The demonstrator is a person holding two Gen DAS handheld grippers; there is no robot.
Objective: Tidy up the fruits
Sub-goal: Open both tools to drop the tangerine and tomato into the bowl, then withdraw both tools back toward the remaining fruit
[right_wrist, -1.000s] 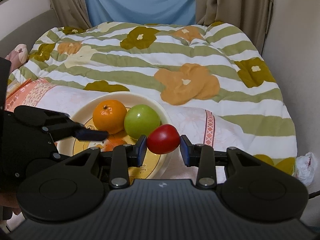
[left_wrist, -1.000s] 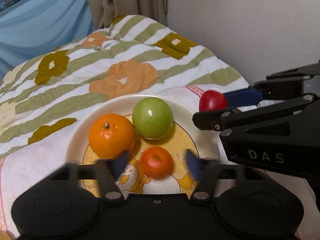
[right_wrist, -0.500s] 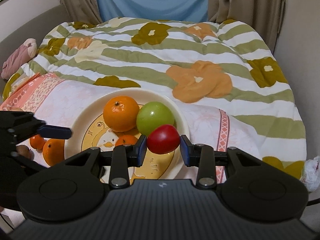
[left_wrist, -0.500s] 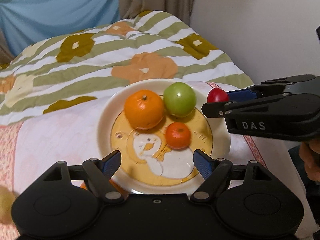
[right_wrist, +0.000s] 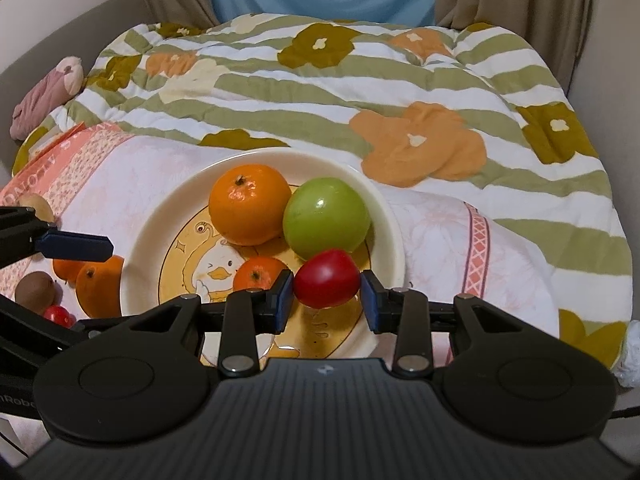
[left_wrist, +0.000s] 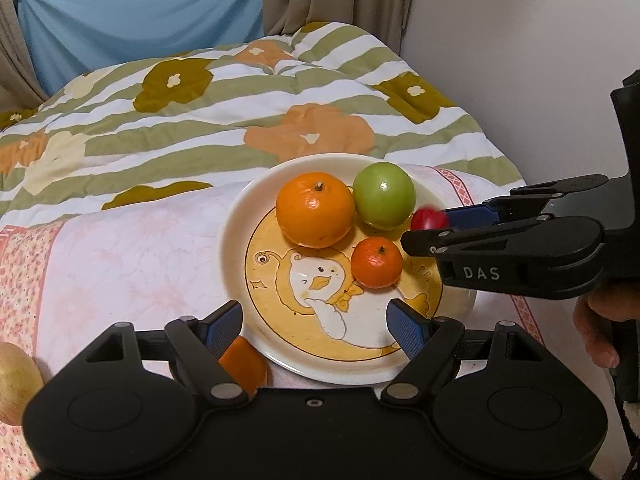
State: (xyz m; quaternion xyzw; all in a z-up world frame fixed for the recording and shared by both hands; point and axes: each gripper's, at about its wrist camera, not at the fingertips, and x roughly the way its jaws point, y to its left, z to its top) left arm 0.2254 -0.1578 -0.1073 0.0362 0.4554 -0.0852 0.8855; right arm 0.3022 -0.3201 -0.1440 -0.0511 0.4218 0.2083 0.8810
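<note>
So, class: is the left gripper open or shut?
Open. The left gripper has blue pads spread wide with nothing between them, hovering at the plate near edge.

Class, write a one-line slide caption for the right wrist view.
Right gripper carries a red fruit over a duck-print plate holding three fruits.

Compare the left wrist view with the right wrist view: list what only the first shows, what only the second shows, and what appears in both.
Only the left wrist view: the person's hand behind the right gripper, and the bare wall.

Only the right wrist view: a brown kiwi-like fruit, a small red fruit off the plate, and a pink stuffed toy.

Both: the duck plate holding a large orange, a green fruit and a small orange; the red fruit between the right gripper's pads; the open left gripper; the flowered quilt.
</note>
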